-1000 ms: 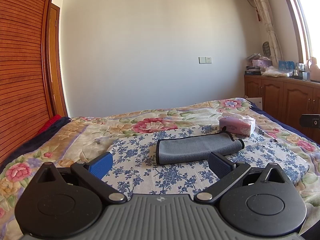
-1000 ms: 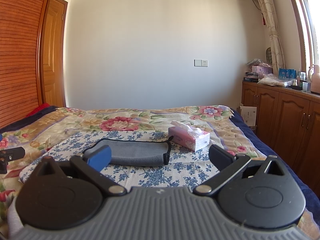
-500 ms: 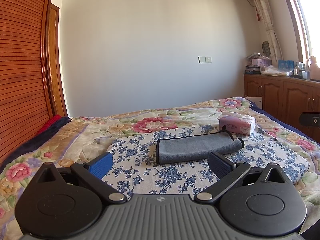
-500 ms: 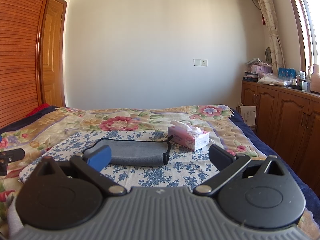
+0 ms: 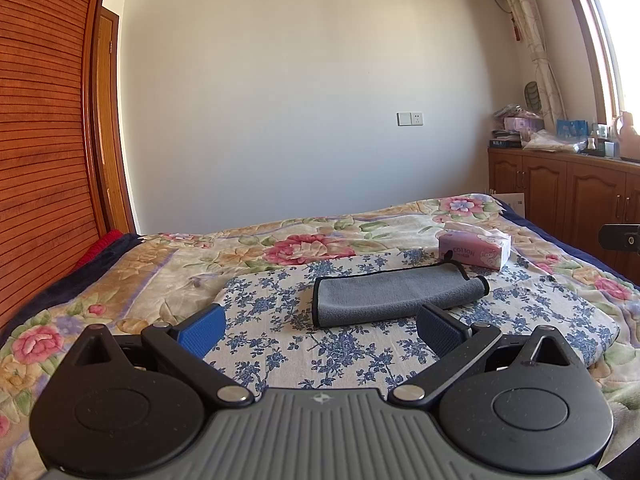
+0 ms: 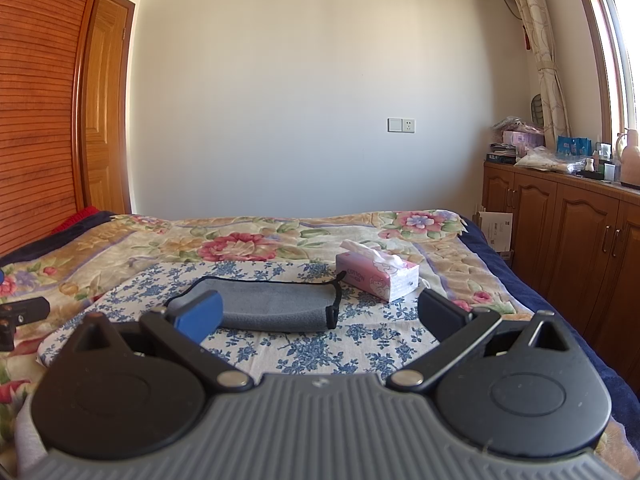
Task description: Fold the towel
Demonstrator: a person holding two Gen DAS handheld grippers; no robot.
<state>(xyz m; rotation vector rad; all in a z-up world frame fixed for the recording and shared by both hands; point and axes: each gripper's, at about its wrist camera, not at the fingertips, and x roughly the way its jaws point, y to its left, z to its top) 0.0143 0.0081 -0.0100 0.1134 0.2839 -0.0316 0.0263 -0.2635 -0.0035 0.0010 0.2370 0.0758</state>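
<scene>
the grey towel [image 5: 394, 294] is seen lying folded into a long strip on a blue flowered cloth [image 5: 280, 320], which is spread over the floral blanket of the bed [image 5: 168, 268]. the black edging of the towel is visible along its borders, and a small loop stands up at its right end. a pink tissue box [image 5: 474, 249] is placed just beside that right end, behind the towel.

the left tool [image 5: 320, 326] is held above the near part of the cloth with its fingers spread wide, and nothing is gripped between them. the towel is seen beyond the fingertips, apart from them.

the right tool [image 6: 320, 316] is also held open and empty. in its view the blue left finger [image 6: 199, 316] covers the left end of the towel [image 6: 280, 306], but whether it is touched cannot be told. the tissue box [image 6: 378, 274] is seen to the right behind the towel. wooden cabinets [image 6: 568, 240] stand along the right wall.
</scene>
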